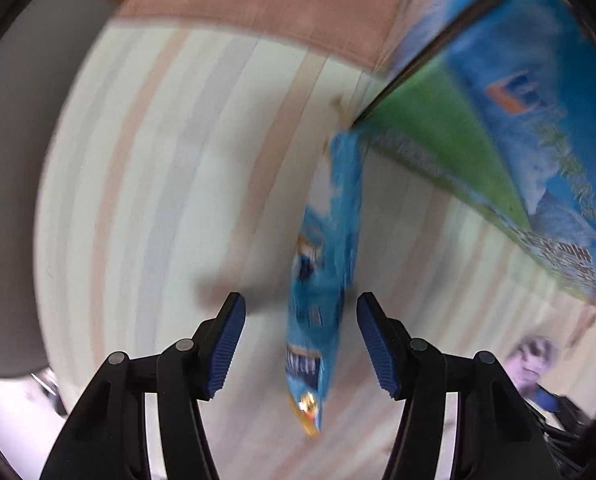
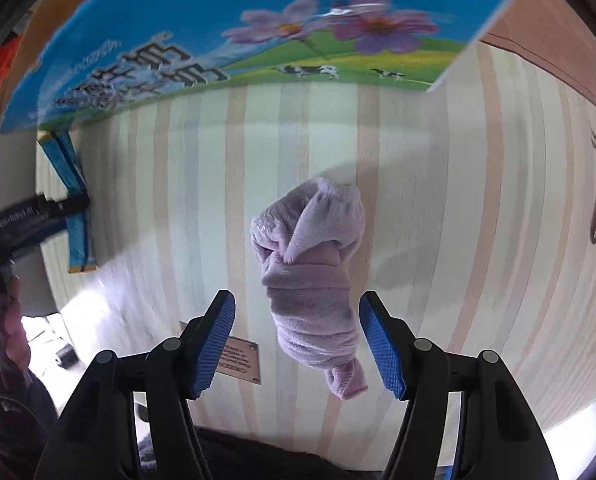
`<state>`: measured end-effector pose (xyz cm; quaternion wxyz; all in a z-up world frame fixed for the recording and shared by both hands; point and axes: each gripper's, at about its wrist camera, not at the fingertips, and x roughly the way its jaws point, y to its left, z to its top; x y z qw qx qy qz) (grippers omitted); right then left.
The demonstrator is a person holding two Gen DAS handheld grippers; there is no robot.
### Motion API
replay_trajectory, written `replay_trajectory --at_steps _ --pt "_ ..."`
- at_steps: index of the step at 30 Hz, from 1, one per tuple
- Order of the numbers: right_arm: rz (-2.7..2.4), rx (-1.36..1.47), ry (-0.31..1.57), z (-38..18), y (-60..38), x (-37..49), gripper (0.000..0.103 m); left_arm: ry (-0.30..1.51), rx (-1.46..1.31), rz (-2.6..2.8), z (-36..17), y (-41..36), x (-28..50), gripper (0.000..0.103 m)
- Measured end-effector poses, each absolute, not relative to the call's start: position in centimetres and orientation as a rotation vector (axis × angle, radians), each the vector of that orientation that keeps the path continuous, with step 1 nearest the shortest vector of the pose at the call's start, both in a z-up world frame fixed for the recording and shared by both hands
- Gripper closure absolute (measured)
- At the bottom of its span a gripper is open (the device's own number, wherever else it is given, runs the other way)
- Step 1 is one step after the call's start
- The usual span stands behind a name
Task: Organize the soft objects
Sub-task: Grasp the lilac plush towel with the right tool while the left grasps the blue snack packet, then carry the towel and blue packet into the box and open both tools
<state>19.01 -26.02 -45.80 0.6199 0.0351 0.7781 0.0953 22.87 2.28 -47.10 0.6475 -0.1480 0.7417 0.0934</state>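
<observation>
the left wrist view is smeared by motion blur, so the pattern on the blue sock (image 1: 324,292) is hard to read; the sock lies on the striped table (image 1: 158,180), long axis running away from the camera toward the blue printed box (image 1: 518,120). the left gripper (image 1: 301,344) stands wide, gripping nothing. the lilac sock (image 2: 314,280), bunched, lies lengthwise between the spread fingers of the right gripper (image 2: 298,344), untouched
</observation>
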Motion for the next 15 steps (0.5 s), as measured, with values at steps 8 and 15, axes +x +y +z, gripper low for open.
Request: replay_trajectory --at_steps 8,15 --pt "0.176 -0.048 1.773 -46.6 -24.5 18.5 0.064 1.667 -0.222 0.176 -46.0 -0.6 20.0 0.082" --pt "0.251 0.144 1.776 -44.5 -24.5 18.1 0.065 1.635 -0.229 0.091 -42.4 -4.0 17.9 0.086"
